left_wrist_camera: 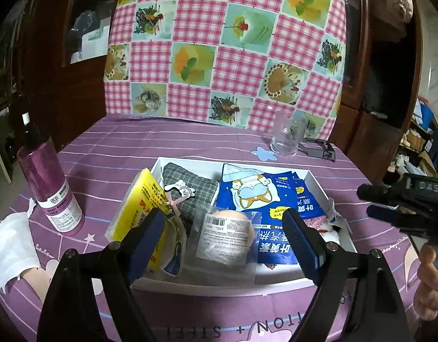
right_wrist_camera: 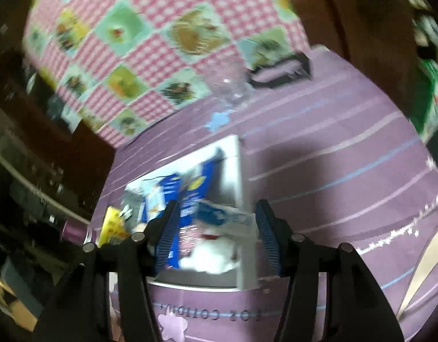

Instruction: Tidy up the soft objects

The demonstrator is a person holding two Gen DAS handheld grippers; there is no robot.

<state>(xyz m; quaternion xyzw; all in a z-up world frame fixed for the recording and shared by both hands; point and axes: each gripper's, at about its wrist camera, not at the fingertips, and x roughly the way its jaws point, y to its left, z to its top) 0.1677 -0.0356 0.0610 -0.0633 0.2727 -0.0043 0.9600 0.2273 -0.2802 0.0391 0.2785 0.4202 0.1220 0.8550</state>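
A white tray (left_wrist_camera: 318, 183) on the purple cloth holds soft items: a yellow sponge pack (left_wrist_camera: 139, 202), a grey plaid pouch (left_wrist_camera: 190, 188), a bagged beige puff (left_wrist_camera: 227, 239), blue sachets (left_wrist_camera: 264, 196) and a white plush (left_wrist_camera: 333, 235) at its right end. My left gripper (left_wrist_camera: 224, 236) is open and empty, just above the puff. My right gripper (right_wrist_camera: 216, 236) is open and empty over the tray's right end (right_wrist_camera: 236, 168), above the white plush (right_wrist_camera: 210, 256); that view is blurred. The right gripper also shows in the left wrist view (left_wrist_camera: 390, 205).
A purple bottle (left_wrist_camera: 51, 191) and a white tissue (left_wrist_camera: 11, 248) lie left of the tray. A clear glass (left_wrist_camera: 286, 136) and a black object (left_wrist_camera: 318, 145) stand behind it. A checked pillow (left_wrist_camera: 219, 45) backs the table. Dark cabinets stand on both sides.
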